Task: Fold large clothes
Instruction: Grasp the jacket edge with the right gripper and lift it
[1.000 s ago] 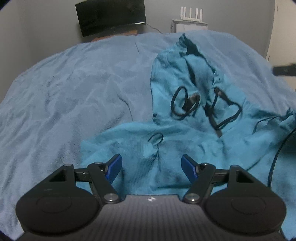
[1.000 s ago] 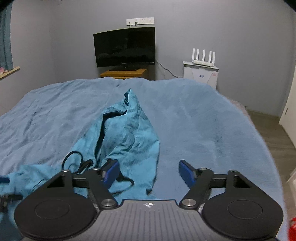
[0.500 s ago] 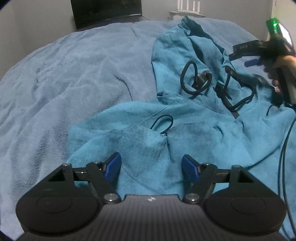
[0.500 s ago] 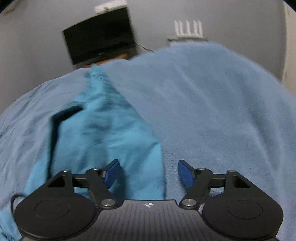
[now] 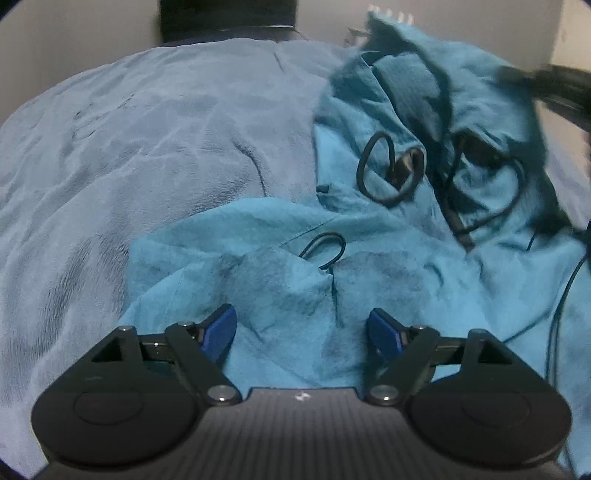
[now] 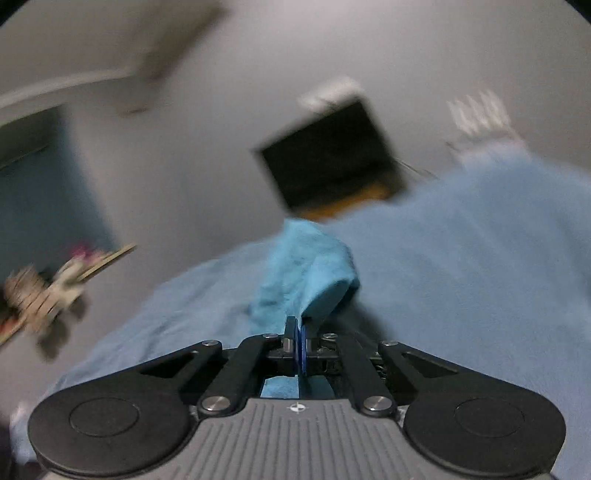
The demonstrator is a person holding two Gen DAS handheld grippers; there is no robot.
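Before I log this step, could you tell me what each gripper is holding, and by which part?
The right gripper is shut on the teal garment, pinching an edge fold. The left gripper holds nothing.

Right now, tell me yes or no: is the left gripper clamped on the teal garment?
No. The left gripper stands wide open, its blue pads apart over the teal garment with no fabric pinched between them.

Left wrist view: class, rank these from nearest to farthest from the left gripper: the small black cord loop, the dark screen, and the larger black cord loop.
Measured from the left gripper:
1. Small black cord loop, just ahead on the teal garment.
2. Larger black cord loop, farther up, right of centre.
3. Dark screen, beyond the bed at the top edge.
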